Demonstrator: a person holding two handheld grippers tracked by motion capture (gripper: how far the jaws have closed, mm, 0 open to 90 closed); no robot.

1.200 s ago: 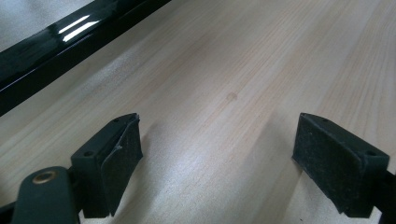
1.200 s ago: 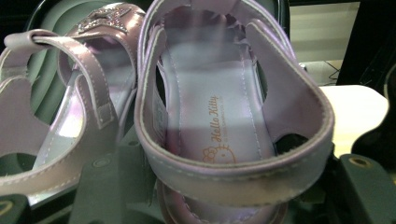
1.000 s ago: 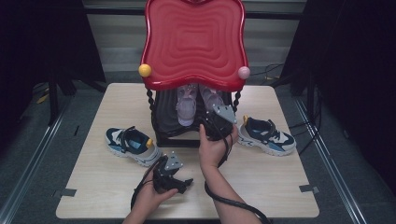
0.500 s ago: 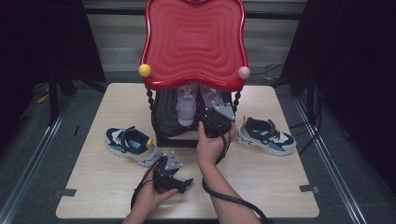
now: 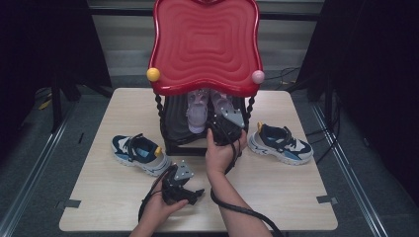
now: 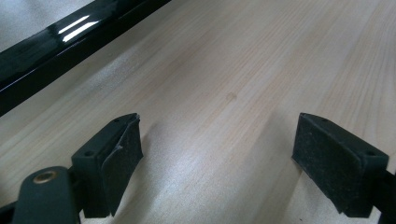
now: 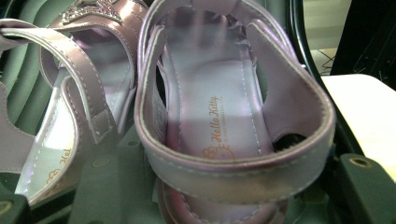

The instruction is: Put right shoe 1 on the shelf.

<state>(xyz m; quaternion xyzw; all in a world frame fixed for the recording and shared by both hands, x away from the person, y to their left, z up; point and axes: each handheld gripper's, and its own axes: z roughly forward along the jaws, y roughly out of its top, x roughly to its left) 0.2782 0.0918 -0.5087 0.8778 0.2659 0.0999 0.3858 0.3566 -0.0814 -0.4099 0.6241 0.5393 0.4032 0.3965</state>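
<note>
A pair of pink sandals sits on the black lower shelf (image 5: 175,123) of a red-topped rack (image 5: 205,44). My right gripper (image 5: 225,129) reaches under the red top to the right-hand pink sandal (image 5: 220,103). In the right gripper view that sandal (image 7: 219,116) lies heel-first between my jaws, which hug both sides of its heel strap, so the right gripper (image 7: 233,186) is shut on it. The other sandal (image 7: 70,107) lies just beside it. My left gripper (image 5: 195,193) rests on the table near the front, open (image 6: 217,154) with bare wood between its pads.
A blue and white sneaker (image 5: 140,153) lies on the wooden table (image 5: 296,187) left of the rack, and its mate (image 5: 279,143) lies to the right. The rack's black base bar (image 6: 70,37) runs just beyond the left gripper. Dark floor surrounds the table.
My right hand has edged slightly farther in under the red top with the sandal. The left gripper has stayed put.
</note>
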